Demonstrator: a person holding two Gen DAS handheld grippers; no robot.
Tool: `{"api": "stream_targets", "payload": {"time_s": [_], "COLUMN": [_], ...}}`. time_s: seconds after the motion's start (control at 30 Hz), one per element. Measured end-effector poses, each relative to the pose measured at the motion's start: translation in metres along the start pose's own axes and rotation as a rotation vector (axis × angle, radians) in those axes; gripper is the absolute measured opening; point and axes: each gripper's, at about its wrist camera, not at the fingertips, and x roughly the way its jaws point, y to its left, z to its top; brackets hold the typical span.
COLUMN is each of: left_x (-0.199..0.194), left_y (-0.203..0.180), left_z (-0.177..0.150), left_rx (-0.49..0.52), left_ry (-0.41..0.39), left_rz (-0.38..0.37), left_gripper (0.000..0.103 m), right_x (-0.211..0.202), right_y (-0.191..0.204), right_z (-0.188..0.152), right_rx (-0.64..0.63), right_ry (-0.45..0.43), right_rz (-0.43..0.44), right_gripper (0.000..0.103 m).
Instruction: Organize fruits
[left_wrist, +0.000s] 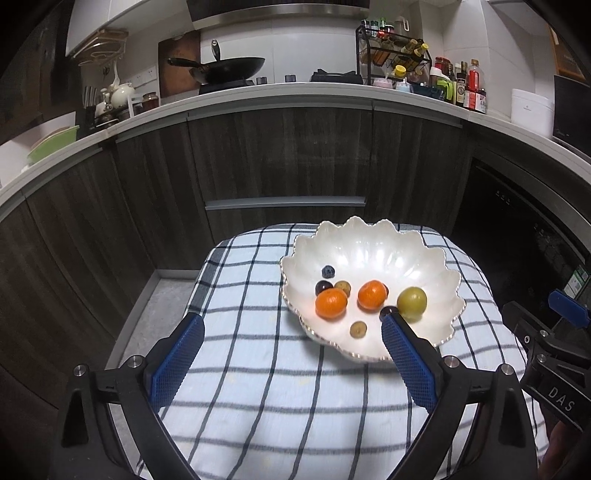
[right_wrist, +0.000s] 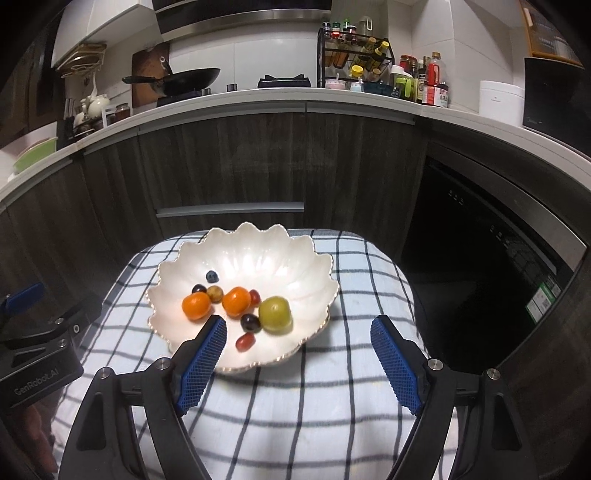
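Note:
A white scalloped bowl (left_wrist: 369, 240) (right_wrist: 258, 254) sits on a blue-checked cloth (left_wrist: 258, 387) (right_wrist: 314, 398). Inside lie two oranges (left_wrist: 331, 303) (right_wrist: 197, 306), a green round fruit (left_wrist: 412, 301) (right_wrist: 275, 315), a blueberry (left_wrist: 327, 271) (right_wrist: 211, 276) and several small grapes (left_wrist: 358, 329) (right_wrist: 245, 341). My left gripper (left_wrist: 292, 318) is open and empty, its right finger over the bowl's near rim. My right gripper (right_wrist: 298, 322) is also open and empty, its left finger (right_wrist: 207, 347) over the bowl's near rim beside the oranges. Both grippers hang above and short of the fruit.
The cloth covers a small table that ends just beyond the bowl. Dark wood cabinets (left_wrist: 277, 155) and a white counter (right_wrist: 295, 96) with a wok, bottles and a spice rack lie beyond. A dark oven front (right_wrist: 480, 258) is at the right. The right gripper's black body (left_wrist: 546, 354) shows at the left wrist view's right edge.

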Motion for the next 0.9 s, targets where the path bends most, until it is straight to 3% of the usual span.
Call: {"api": "stream_targets", "payload": {"time_s": [0.9], "left_x": [-0.06], "left_y": [0.005], "left_z": [-0.068], "left_rx": [-0.007], "left_ry": [0.019], "left_rz": [0.007], "left_gripper": [0.099], "right_x": [-0.068], "right_y": [-0.013], "right_z": [-0.062], "right_rx": [0.01], "right_ry": [-0.028], "right_rz": [-0.013], "right_gripper": [0.081]}}
